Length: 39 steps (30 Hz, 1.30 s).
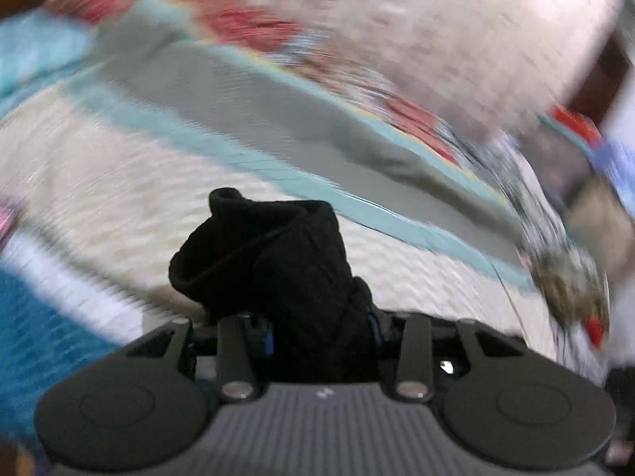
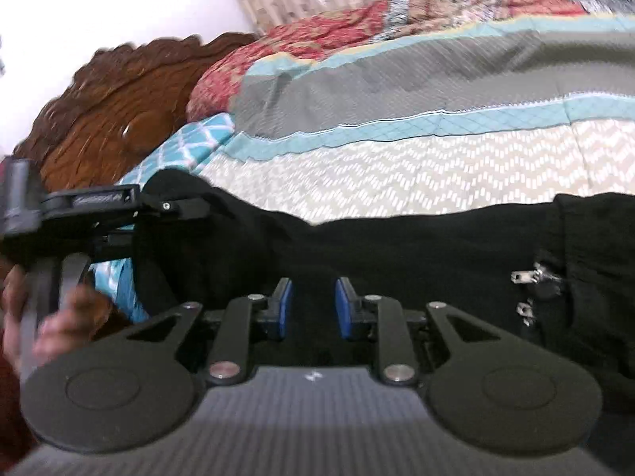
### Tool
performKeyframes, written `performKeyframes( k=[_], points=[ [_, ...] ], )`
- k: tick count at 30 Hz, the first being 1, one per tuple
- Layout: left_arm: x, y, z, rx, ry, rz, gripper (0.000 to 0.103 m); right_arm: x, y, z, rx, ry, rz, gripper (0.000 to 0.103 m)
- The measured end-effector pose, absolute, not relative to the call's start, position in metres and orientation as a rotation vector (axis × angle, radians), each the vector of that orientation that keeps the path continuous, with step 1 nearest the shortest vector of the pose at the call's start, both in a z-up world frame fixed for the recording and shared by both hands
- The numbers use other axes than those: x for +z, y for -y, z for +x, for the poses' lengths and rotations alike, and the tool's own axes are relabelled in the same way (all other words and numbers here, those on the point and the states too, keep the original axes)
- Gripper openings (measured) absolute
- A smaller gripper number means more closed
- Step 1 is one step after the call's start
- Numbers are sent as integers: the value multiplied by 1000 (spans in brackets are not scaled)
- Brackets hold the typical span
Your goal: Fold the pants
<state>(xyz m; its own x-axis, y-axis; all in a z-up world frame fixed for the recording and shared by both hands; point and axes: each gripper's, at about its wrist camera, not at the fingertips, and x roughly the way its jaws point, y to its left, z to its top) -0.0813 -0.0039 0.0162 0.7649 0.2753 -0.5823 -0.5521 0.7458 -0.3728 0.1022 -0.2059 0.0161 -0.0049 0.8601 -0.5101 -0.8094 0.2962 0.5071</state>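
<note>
A: Setting: a bed (image 2: 436, 182) with a quilted cover in cream chevron, teal and grey bands, a carved wooden headboard (image 2: 115, 107) at its end. One pair of black pants (image 2: 397, 254) lies across the quilt, directly in front of the right tongs (image 2: 313, 309).

B: State of the tongs?

A: Right tongs are released, blue pads apart, nothing between them, hovering just over the cloth. Left tongs (image 1: 317, 341) are clenched on a bunched end of the pants (image 1: 278, 261), which stands up in a soft wad above the jaws. The left view is badly motion-blurred.

B: Handling estimate?

A: Judged light and fully limp: it sags and drapes, with no stiffness to hold a crease unaided. Probably not slippery; it looks like a matte knit. The metal zipper pulls (image 2: 532, 277) mark the one hard spot.

B: Best hold?

A: A doubled hem or waistband edge, where the layers are thick enough for the pads to bite. A single layer would likely slide out.

B: Counts?

A: Pants, one. Tongs, two. Zipper pulls, at least two; blur prevents a firm count. One hand (image 2: 51, 329) is visible on the left tongs' handle.
</note>
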Motion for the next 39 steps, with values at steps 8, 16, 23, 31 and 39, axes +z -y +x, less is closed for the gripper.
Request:
performKeyframes(
  k=[8, 16, 23, 31, 39],
  points=[
    [-16, 90, 1, 233, -754, -334, 81, -8, 265, 138, 1085, -983, 214, 33],
    [-2, 56, -74, 358, -664, -410, 94, -18, 274, 148, 1124, -1040, 470, 85],
    [-26, 3, -104, 483, -642, -714, 94, -25, 223, 158, 1138, -1134, 314, 92],
    [-55, 8, -93, 470, -727, -757, 94, -14, 190, 125, 1205, -1059, 19, 40],
    [-45, 5, -102, 434, -667, -793, 95, 44, 217, 114, 1259, -730, 10, 25]
  ],
)
